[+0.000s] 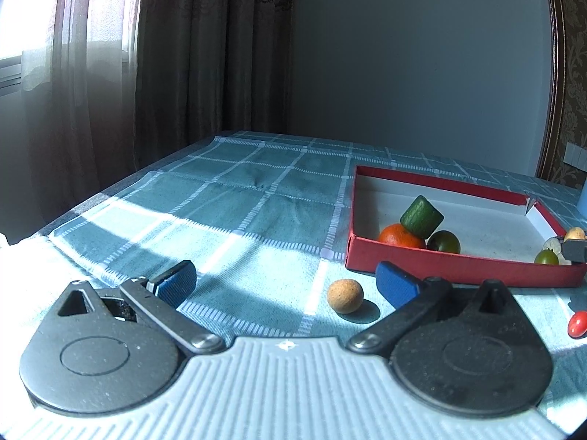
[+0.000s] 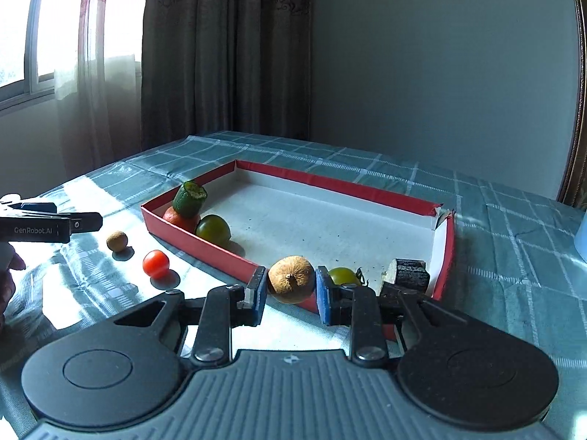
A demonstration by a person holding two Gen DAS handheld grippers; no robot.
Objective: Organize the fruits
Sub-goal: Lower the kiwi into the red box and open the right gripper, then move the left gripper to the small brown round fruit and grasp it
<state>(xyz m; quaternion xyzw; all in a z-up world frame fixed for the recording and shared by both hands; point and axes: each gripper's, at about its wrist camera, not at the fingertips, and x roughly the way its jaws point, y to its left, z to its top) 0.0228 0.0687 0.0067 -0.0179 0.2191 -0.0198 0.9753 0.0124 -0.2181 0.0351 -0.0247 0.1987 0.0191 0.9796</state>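
both grippers tilt slightly down: right gripper (image 2: 290,289) pinching brown fruit (image 2: 291,284), left gripper (image 1: 286,286) spread.

Checked teal tablecloth (image 1: 256,190), brown curtains (image 1: 205,55), sunlit window (image 2: 22,25)

checked cloth tablecloth (image 1: 256,198), matt, creased. red box (image 2: 367,187) looks like cardboard, white inside. tomato (image 2: 156,264) glossy, brown fruit (image 2: 291,284) dull, rough. blue pads (image 2: 324,293) ribbed.

1. A table covered by a teal checked cloth (image 1: 256,190).
2. A shallow red box (image 2: 205,253) lies on the cloth.
3. A tan ball (image 1: 345,296) and a red tomato (image 2: 156,264) lie beside the box.
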